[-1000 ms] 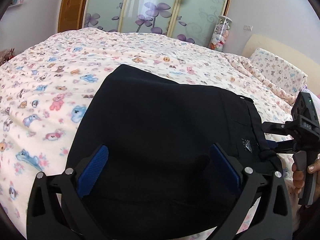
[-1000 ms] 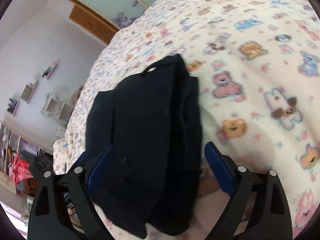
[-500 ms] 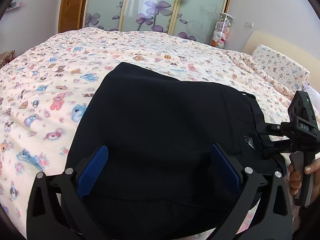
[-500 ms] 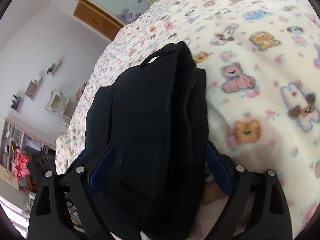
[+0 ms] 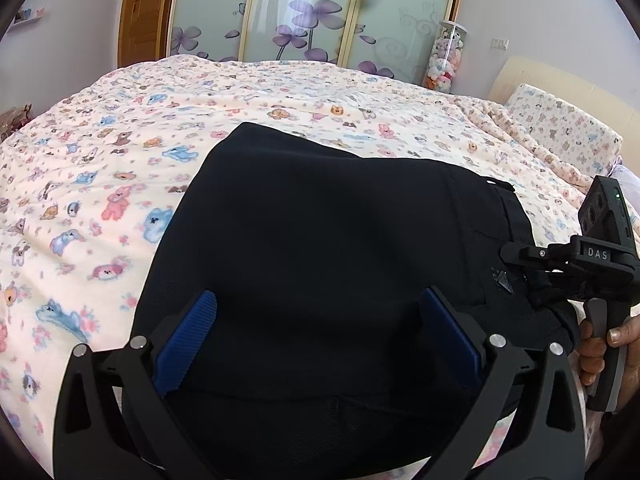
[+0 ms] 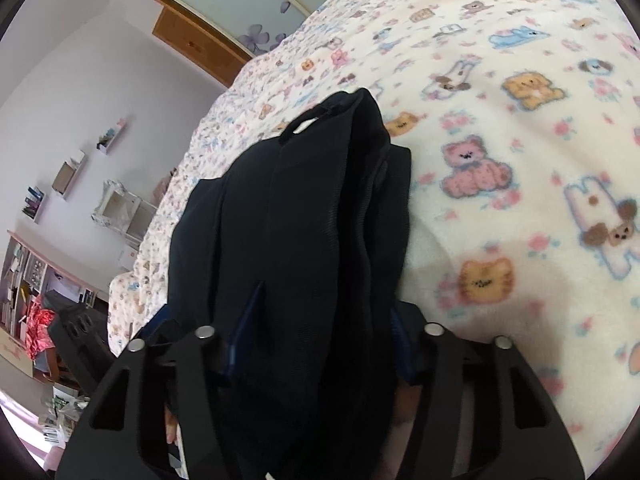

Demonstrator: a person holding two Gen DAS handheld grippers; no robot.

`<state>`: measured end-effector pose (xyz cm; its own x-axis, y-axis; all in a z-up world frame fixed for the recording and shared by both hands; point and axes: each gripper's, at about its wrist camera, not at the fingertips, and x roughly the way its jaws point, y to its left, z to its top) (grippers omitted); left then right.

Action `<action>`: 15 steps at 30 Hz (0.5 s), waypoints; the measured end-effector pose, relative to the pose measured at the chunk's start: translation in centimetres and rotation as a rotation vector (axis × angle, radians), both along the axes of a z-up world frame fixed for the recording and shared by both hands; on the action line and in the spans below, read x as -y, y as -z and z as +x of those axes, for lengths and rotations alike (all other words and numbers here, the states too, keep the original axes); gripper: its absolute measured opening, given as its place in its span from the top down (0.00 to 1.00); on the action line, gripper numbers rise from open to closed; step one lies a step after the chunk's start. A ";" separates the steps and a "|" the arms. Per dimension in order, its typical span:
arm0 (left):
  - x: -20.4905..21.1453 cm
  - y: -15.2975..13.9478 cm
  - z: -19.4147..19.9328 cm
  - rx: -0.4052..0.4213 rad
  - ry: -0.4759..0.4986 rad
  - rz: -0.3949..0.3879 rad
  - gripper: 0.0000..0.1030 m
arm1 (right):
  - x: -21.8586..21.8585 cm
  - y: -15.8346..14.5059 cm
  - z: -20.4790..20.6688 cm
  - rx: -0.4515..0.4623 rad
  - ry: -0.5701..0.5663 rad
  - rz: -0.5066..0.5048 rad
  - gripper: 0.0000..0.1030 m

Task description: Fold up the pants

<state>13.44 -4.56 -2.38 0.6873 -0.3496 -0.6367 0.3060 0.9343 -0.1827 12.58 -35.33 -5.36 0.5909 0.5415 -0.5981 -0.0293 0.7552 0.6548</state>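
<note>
We see the black pants (image 5: 328, 240) folded into a compact stack on the bear-print blanket (image 5: 100, 168) covering the bed, waistband end toward our right. Our right gripper (image 6: 316, 340) has narrowed since 1 second ago, when its blue pads stood wide on either side of the stack; now its fingers (image 6: 244, 320) press into the folded layers and grip them. Our left gripper (image 5: 316, 332) stays spread wide over the near edge of the pants, its 2 blue pads (image 5: 188, 340) apart, clamping nothing. The fabric hides most of the right gripper's pads. In the left view the right hand (image 5: 604, 344) is cut off at the frame edge.
</note>
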 end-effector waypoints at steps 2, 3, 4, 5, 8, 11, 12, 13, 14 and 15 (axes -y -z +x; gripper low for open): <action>-0.1 0.1 0.1 -0.003 -0.003 -0.003 0.02 | -0.5 -0.7 -0.2 0.021 -0.004 -0.022 0.53; -0.1 0.1 0.1 -0.005 -0.005 -0.005 0.02 | -0.7 -1.1 -0.4 0.043 -0.010 -0.016 0.59; -0.2 0.1 0.1 -0.006 -0.008 -0.005 0.02 | -0.9 -1.5 -0.5 0.058 -0.013 -0.009 0.60; -0.2 0.1 0.2 -0.009 -0.012 -0.004 0.02 | -1.1 -2.0 -0.7 0.075 -0.015 -0.015 0.60; -0.4 0.2 0.3 -0.015 -0.026 -0.003 0.02 | -2.4 -3.5 -1.3 0.145 -0.047 -0.040 0.62; -0.6 0.2 0.3 -0.018 -0.032 -0.008 0.02 | -3.2 -4.5 -1.6 0.190 -0.062 -0.079 0.65; -0.5 0.2 0.3 -0.016 -0.030 -0.008 0.02 | -3.1 -4.2 -1.3 0.175 -0.051 -0.085 0.66; -0.5 0.2 0.3 -0.014 -0.028 -0.007 0.02 | -2.7 -3.8 -1.2 0.157 -0.039 -0.072 0.67; -0.5 0.1 0.2 -0.013 -0.028 -0.005 0.02 | -2.4 -3.5 -1.1 0.146 -0.030 -0.054 0.67; -0.4 0.1 0.2 -0.013 -0.028 -0.003 0.02 | -2.2 -3.2 -1.1 0.143 -0.027 -0.032 0.67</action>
<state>13.67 -4.12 -2.53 0.6886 -0.3325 -0.6444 0.2774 0.9419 -0.1896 11.48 -33.11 -2.12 0.6570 0.5401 -0.5260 -0.1410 0.7734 0.6181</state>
